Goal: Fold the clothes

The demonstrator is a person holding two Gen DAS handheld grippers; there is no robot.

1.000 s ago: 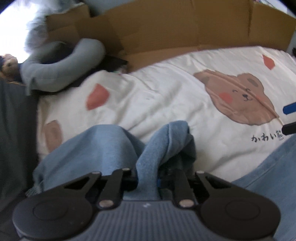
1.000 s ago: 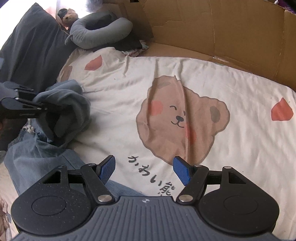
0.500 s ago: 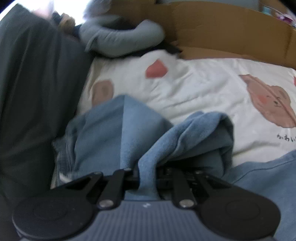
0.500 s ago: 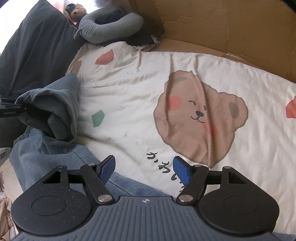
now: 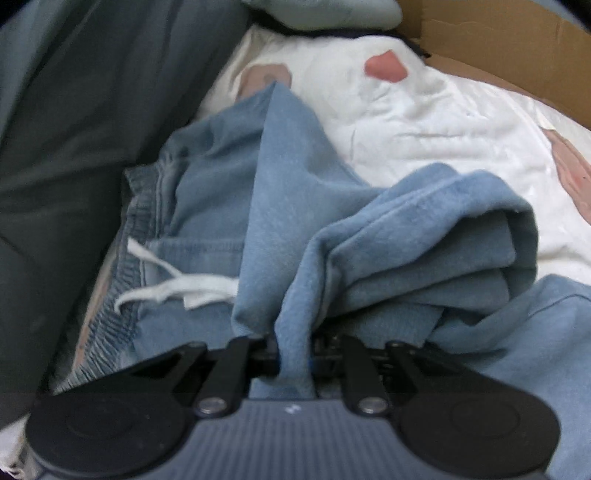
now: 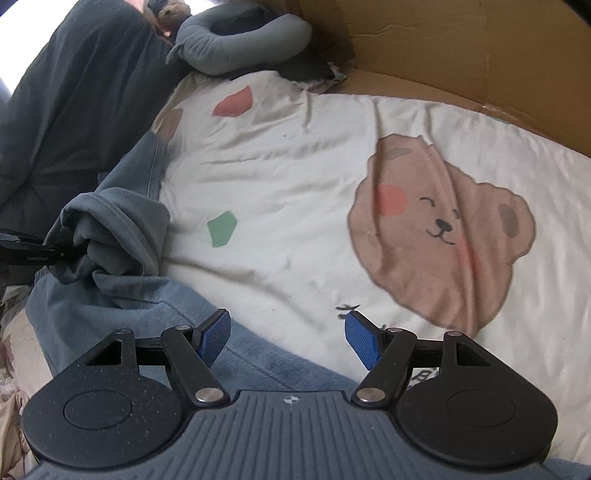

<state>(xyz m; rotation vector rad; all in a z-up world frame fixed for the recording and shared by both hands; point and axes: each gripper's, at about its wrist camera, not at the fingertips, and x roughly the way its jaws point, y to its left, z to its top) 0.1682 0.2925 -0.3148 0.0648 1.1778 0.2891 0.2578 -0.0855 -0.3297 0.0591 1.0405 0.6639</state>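
Light blue sweatpants (image 5: 280, 206) lie bunched at the left edge of a white bear-print sheet (image 5: 436, 122). Their elastic waistband and white drawstring (image 5: 173, 288) show on the left. My left gripper (image 5: 293, 354) is shut on a fold of the sweatpants cloth, which rises between its fingers and drapes to the right. In the right wrist view the same sweatpants (image 6: 122, 236) sit at the left, and the left gripper (image 6: 55, 253) enters from the left edge, clamped on them. My right gripper (image 6: 286, 341) stands open above a pant leg and the sheet (image 6: 295, 177), holding nothing.
A dark grey cushion (image 6: 66, 110) runs along the left side. A grey neck pillow (image 6: 240, 40) and a small plush toy (image 6: 171, 11) lie at the far end. Brown cardboard (image 6: 461, 48) walls off the back and right. A big bear print (image 6: 443, 236) marks the sheet.
My left gripper has carried the gripped fold leftward and swung toward the dark cushion, so the waistband and drawstring have come into view. My right gripper has drifted left, still open.
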